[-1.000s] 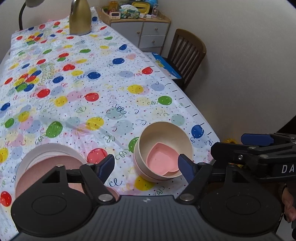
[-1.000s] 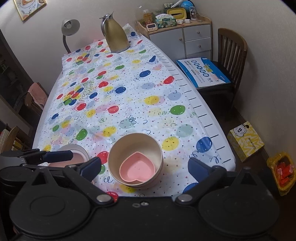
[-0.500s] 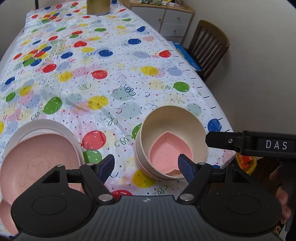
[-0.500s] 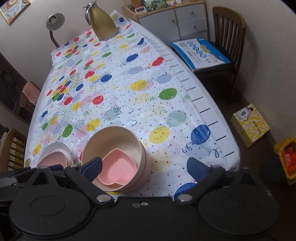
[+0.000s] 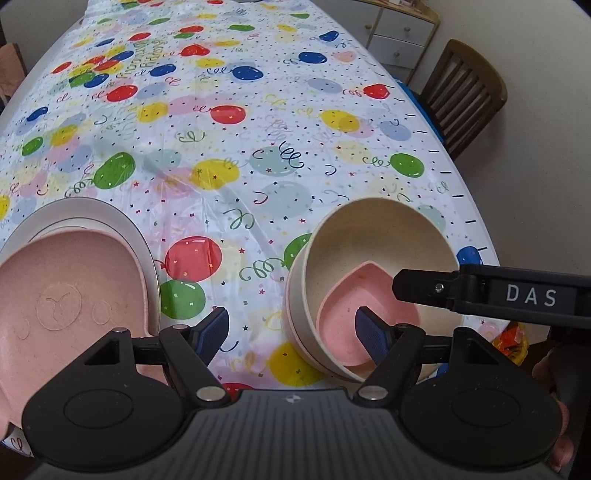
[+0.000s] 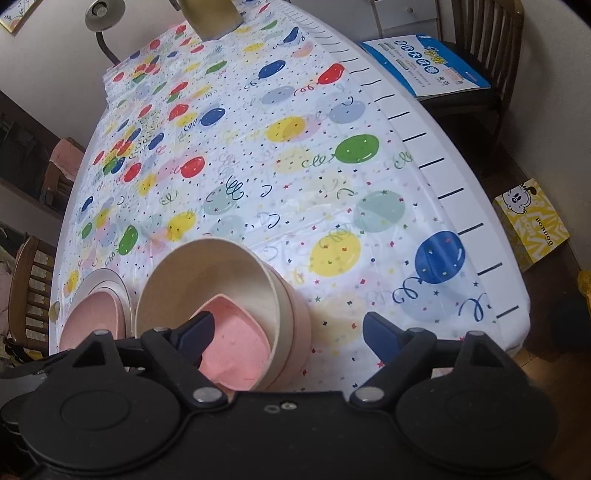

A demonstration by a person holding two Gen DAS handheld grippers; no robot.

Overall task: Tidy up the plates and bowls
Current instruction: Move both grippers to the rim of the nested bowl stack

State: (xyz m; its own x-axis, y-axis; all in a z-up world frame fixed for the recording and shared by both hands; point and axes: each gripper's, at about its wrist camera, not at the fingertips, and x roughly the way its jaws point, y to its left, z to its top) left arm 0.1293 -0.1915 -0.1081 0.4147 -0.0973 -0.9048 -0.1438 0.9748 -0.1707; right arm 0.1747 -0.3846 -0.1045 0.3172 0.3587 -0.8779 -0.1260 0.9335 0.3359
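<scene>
Beyond the stacked bowls (image 6: 221, 295) and the plates (image 5: 74, 280) just beside them, the table (image 6: 295, 177) lies open up to what looks like a metal jug (image 6: 210, 18).

Two plates (image 5: 70, 291), three nested bowls (image 5: 369, 243), two tools (image 5: 293, 330), two wooden chairs (image 5: 465, 92).

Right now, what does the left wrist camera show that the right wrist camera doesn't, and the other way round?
Only the left wrist view shows the right gripper's black finger marked DAS reaching over the bowls, and the embossed face on the pink plate. Only the right wrist view shows the yellow cartoon box on the floor, the blue booklet on the chair and the gold jug. Both show the cream bowl holding the pink heart-shaped dish, and the balloon tablecloth.
</scene>
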